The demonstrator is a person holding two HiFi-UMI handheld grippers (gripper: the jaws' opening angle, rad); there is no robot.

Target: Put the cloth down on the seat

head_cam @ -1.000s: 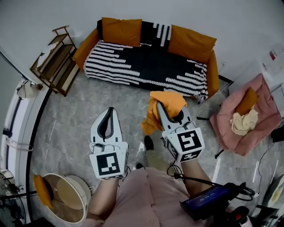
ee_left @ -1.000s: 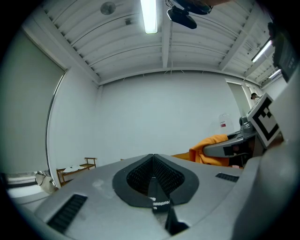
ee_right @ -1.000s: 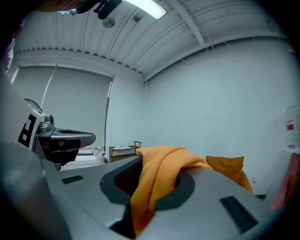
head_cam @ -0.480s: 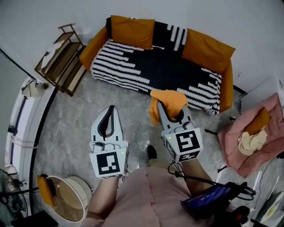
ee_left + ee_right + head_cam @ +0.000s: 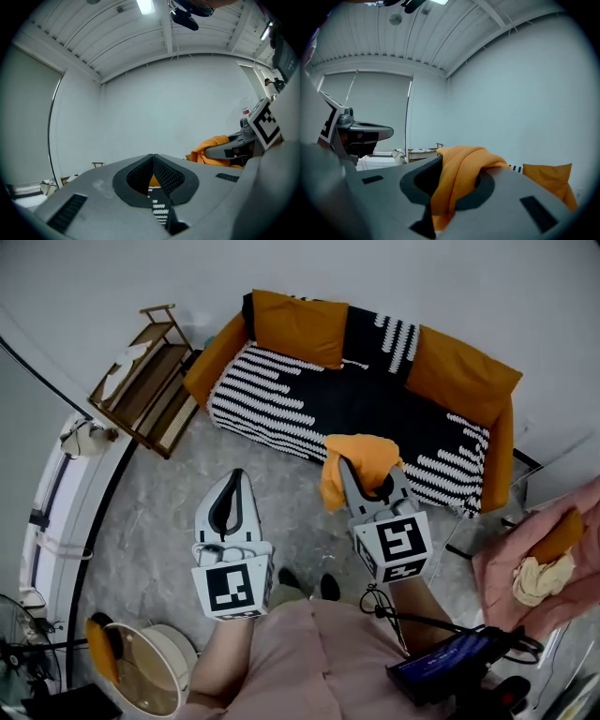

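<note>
Right claw (image 5: 349,470): we find it clenched on the cloth (image 5: 364,450), held high to clear the sofa (image 5: 309,395) seat ahead.
Left claw (image 5: 233,476): closed, empty.

An orange cloth (image 5: 356,456) is held clamped between the jaws of the right gripper (image 5: 362,480). It is bunched over their tips, and one fold is let hang down. It is carried in the air, at the front edge of the seat (image 5: 319,395) toward its right end. The seat is covered in black with white stripes and is backed by orange cushions (image 5: 300,326).
</note>
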